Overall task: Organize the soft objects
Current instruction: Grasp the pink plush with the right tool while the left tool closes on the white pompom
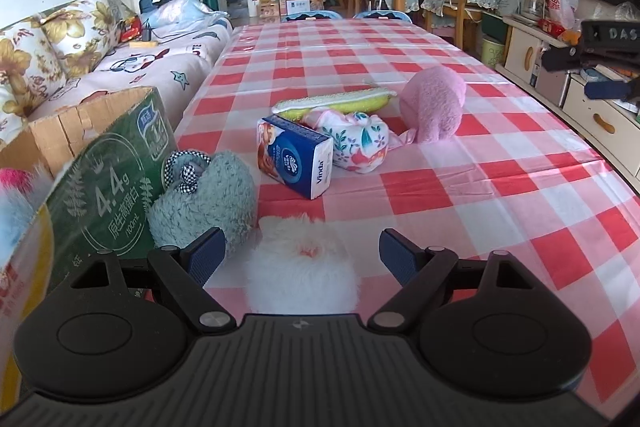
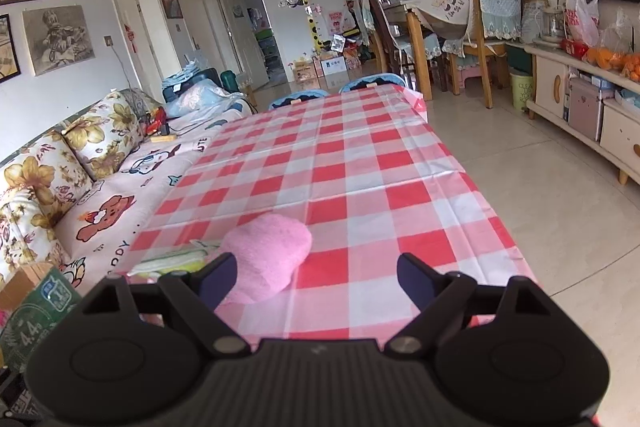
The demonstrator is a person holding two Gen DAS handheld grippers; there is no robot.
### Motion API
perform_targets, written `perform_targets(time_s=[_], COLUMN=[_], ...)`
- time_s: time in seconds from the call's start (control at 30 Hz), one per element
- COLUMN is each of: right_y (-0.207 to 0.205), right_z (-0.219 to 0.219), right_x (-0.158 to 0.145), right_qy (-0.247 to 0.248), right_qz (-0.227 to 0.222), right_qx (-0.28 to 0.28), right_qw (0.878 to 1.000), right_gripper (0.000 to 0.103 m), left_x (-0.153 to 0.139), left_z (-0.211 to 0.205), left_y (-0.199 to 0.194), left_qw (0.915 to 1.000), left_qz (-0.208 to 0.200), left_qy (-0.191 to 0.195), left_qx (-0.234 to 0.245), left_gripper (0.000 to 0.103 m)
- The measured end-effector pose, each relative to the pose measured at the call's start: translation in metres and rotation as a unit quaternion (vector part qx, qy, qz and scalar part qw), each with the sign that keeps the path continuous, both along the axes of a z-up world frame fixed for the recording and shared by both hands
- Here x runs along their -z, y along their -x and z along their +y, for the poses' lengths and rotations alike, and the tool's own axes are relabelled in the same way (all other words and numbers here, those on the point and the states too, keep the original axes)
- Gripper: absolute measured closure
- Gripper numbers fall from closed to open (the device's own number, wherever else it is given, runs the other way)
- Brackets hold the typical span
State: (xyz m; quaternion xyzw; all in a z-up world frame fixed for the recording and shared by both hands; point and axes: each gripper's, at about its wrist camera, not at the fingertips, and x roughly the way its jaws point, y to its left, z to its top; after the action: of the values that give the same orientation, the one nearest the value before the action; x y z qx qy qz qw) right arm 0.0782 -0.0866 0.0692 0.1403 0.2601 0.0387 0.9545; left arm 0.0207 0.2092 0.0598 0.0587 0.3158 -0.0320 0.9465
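Note:
On the red-checked table (image 1: 460, 155), my left gripper (image 1: 301, 255) is open with a white fluffy toy (image 1: 302, 267) lying between its fingers, not gripped. A teal plush slipper (image 1: 208, 203) lies just left of it, against a green cardboard box (image 1: 104, 183). Further off lie a blue tissue pack (image 1: 296, 155), a floral cloth bundle (image 1: 356, 143), a yellow-white sponge (image 1: 336, 101) and a pink plush (image 1: 434, 107). My right gripper (image 2: 316, 277) is open and empty above the table, the pink plush (image 2: 268, 251) beside its left finger. It also shows at the right edge of the left wrist view (image 1: 604, 63).
The open box holds fluffy items at its left (image 1: 16, 187). A sofa (image 1: 80, 59) runs along the table's left side. The table's right edge (image 2: 492, 211) drops to a tiled floor, with cabinets (image 2: 588, 107) and dining chairs (image 2: 480, 39) beyond.

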Motion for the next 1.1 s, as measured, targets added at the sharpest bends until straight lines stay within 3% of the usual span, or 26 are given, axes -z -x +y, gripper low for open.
perform_targets(time_s=[0.23, 0.33, 0.73, 0.93, 1.03, 1.1], right_y=[-0.035, -0.052, -0.097, -0.108, -0.113, -0.116], right_z=[0.014, 0.020, 0.054, 0.066, 0.072, 0.076], right_x=[0.030, 0.040, 0.056, 0.061, 0.063, 0.065], right_qy=[0.008, -0.021, -0.036, -0.021, -0.014, -0.010], right_qz=[0.021, 0.031, 0.031, 0.030, 0.031, 0.031], right_qx=[-0.022, -0.030, -0.062, -0.077, -0.085, -0.088], right_qw=[0.999, 0.999, 0.997, 0.996, 0.996, 0.996], right_gripper=[0.013, 0.012, 0.001, 0.001, 0.002, 0.004], left_x=[0.007, 0.009, 0.015, 0.021, 0.020, 0.019], left_z=[0.005, 0.007, 0.016, 0.024, 0.025, 0.026], left_y=[-0.009, -0.011, -0.026, -0.034, -0.035, -0.036], left_qw=[0.9997, 0.9994, 0.9975, 0.9944, 0.9937, 0.9931], left_qz=[0.013, 0.022, 0.049, 0.071, 0.068, 0.067], left_qy=[0.014, 0.019, 0.043, 0.071, 0.080, 0.089], left_qx=[-0.018, -0.020, -0.027, -0.034, -0.037, -0.035], left_gripper=[0.000, 0.000, 0.000, 0.009, 0.019, 0.037])
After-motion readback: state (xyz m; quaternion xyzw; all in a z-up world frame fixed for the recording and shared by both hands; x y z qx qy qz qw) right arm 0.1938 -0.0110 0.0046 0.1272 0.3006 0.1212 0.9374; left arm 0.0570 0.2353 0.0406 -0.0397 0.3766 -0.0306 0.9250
